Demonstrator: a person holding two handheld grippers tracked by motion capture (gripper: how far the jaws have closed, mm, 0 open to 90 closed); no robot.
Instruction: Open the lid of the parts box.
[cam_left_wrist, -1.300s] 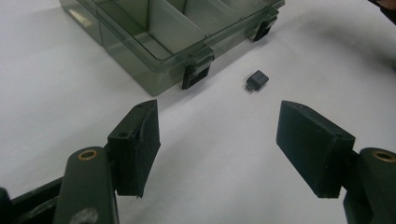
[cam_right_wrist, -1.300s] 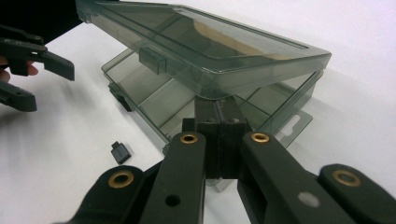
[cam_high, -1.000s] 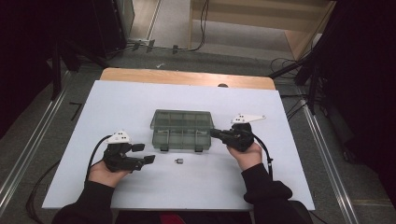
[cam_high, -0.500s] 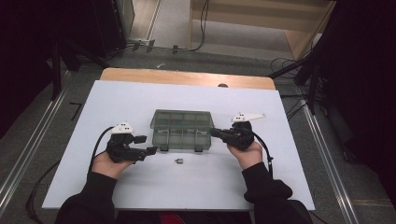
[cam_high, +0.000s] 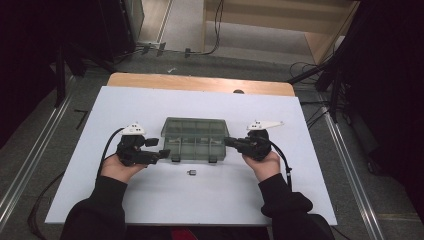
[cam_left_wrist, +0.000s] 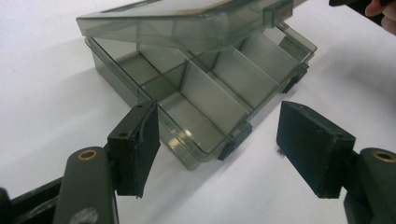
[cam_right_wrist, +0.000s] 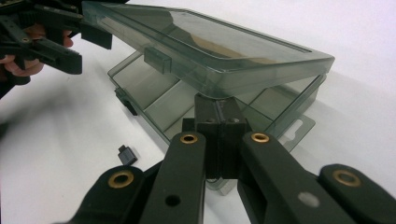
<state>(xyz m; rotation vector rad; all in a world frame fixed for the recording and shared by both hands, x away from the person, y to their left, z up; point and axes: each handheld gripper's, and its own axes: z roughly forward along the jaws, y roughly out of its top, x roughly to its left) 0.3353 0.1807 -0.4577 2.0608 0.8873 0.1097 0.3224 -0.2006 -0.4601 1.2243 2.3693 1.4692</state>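
Smoky-green plastic organiser box (cam_high: 194, 140) sits mid-tabletop (cam_high: 300, 190), lid ajar; our right tool (cam_right_wrist: 218, 122) is pinched shut under its lid edge, our left tool (cam_left_wrist: 217, 140) gapes wide and empty beside its corner. If that thin grip slips, we risk the lid snapping down or the box skidding onto the small black clip (cam_high: 192, 172).

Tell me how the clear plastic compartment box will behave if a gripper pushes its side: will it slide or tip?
The compartment box probably slides easily: it looks thin-walled and light, its visible compartments look empty, and the white table is smooth. It seems unlikely to tip, being low and wide. The raised lid may flex or drop.
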